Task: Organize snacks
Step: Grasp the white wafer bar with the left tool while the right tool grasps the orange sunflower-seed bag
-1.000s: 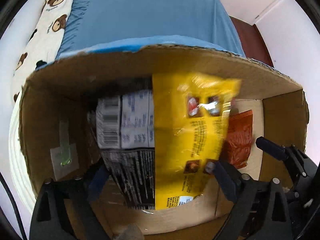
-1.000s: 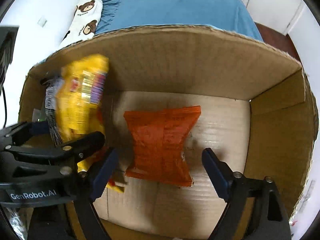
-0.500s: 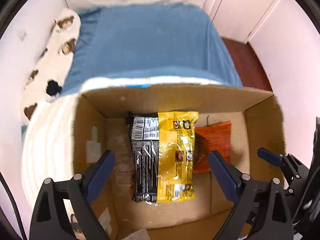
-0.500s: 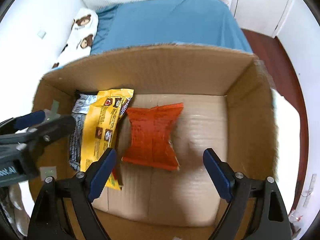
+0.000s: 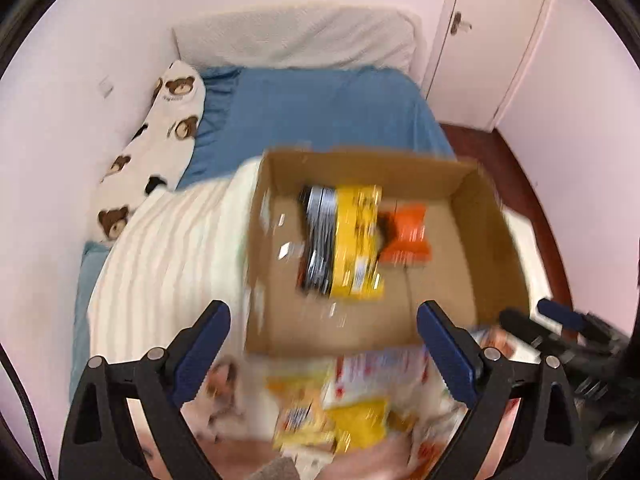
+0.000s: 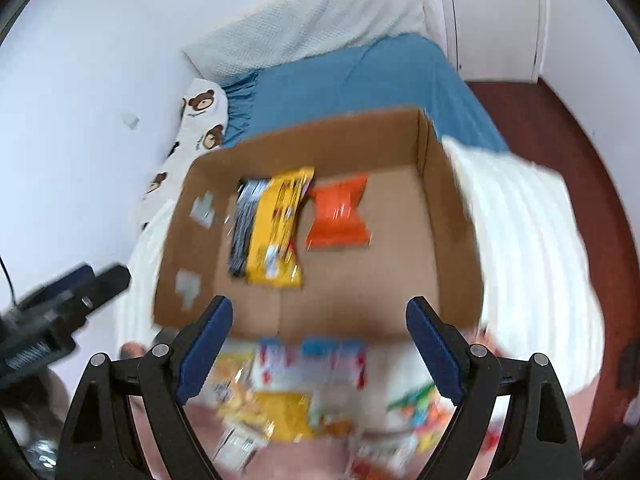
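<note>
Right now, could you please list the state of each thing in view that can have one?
Left gripper: open, empty.
Right gripper: open, empty.
Cardboard box: open-topped, partly filled.
Yellow packet: lying flat in the box, overlapping the black packet.
Black packet: flat, partly covered.
Orange packet: flat, beside the yellow packet.
Loose snacks: piled outside the box.

The loose snack packets [image 5: 320,412] between and below the fingers are smeared by motion blur; their print cannot be read. The black packet [image 6: 244,220] beyond the fingers is half hidden under the yellow packet [image 6: 278,228]. The finger bases are cut off by the lower edge.
</note>
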